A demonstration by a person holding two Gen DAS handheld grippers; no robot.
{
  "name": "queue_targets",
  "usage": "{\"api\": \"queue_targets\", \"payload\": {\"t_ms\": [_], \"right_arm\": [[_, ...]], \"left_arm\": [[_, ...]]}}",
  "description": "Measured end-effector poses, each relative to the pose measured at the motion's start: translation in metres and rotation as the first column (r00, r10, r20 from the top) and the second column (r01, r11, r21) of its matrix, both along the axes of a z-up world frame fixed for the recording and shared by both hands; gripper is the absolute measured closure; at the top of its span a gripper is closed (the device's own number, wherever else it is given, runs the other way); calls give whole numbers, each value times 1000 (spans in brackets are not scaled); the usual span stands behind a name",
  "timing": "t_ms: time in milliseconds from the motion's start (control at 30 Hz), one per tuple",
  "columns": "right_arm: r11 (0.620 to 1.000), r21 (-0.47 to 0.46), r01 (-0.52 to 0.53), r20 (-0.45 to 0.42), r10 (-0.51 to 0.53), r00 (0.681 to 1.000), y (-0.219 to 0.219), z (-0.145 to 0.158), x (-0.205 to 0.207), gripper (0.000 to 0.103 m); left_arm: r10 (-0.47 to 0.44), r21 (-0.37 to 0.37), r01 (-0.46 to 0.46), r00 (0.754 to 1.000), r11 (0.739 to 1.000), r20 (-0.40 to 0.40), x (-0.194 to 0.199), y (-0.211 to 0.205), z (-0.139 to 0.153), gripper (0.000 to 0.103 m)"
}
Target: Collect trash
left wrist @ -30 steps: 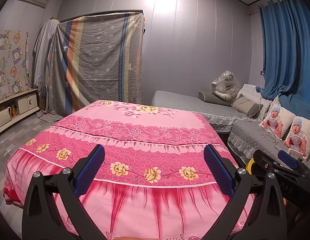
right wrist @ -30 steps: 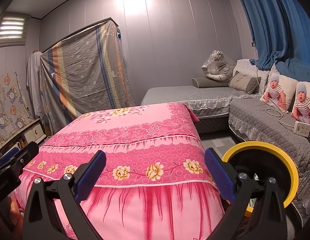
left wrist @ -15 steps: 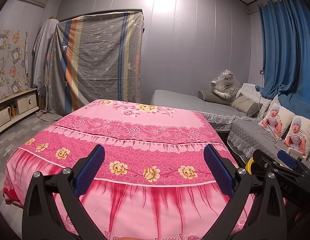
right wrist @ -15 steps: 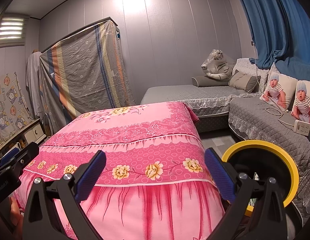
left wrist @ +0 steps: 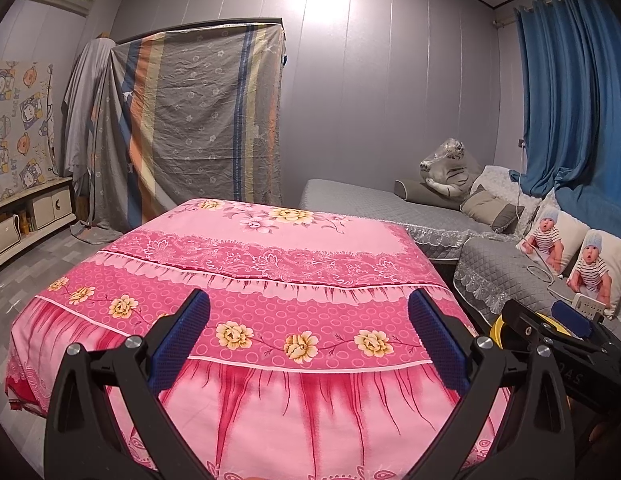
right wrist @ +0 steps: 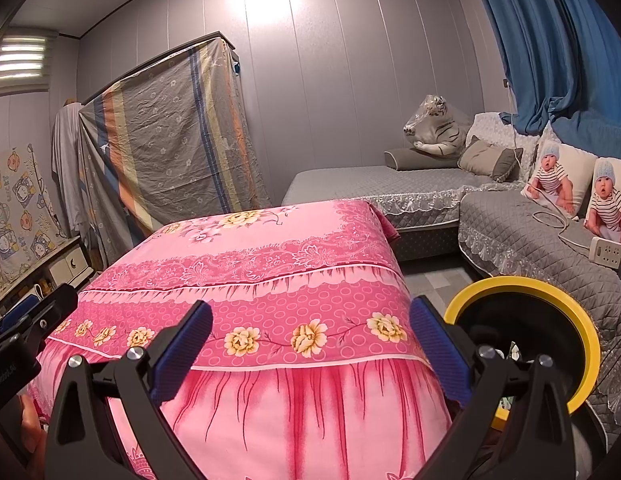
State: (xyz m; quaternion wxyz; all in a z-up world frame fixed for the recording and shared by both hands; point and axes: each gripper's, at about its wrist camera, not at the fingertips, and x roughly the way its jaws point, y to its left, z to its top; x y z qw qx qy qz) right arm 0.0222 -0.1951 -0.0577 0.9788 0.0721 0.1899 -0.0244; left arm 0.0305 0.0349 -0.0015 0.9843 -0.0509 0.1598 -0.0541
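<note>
Pink flowered cloth covers the whole tabletop, with a row of yellow roses along the near edge, and I can't spot any loose trash on top of it from either wrist view. Left tool hangs over the near edge with its blue pads spread wide apart and nothing between them; right tool is the same deal, pads wide apart, nothing gripped. The bin, black with a yellow rim, sits just off the right corner of the cloth, mouth tipped toward the right camera; something pale shows inside it behind the tool's right finger, too hidden to say what. From the left view you only catch a sliver of that yellow rim behind the right tool's body, which carries white letters on it, upside down and too cut off for me to read properly. On the far left wall there's a cartoon poster and I can make out "LUCKY" running sideways on it. Behind the tabletop is a striped grey sheet draped over something tall, a grey sofa with a plastic-wrapped plush tiger, two baby-print pillows, and a white power strip lying on the near seat.
</note>
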Motion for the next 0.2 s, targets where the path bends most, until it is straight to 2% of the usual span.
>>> {"api": "queue_targets", "payload": {"t_ms": [200], "right_arm": [[1000,1,0,-1,0,1000,0,-1,0,8]], "left_arm": [[-1,-1,1,1000,1000,-6,2,2,0,8]]}}
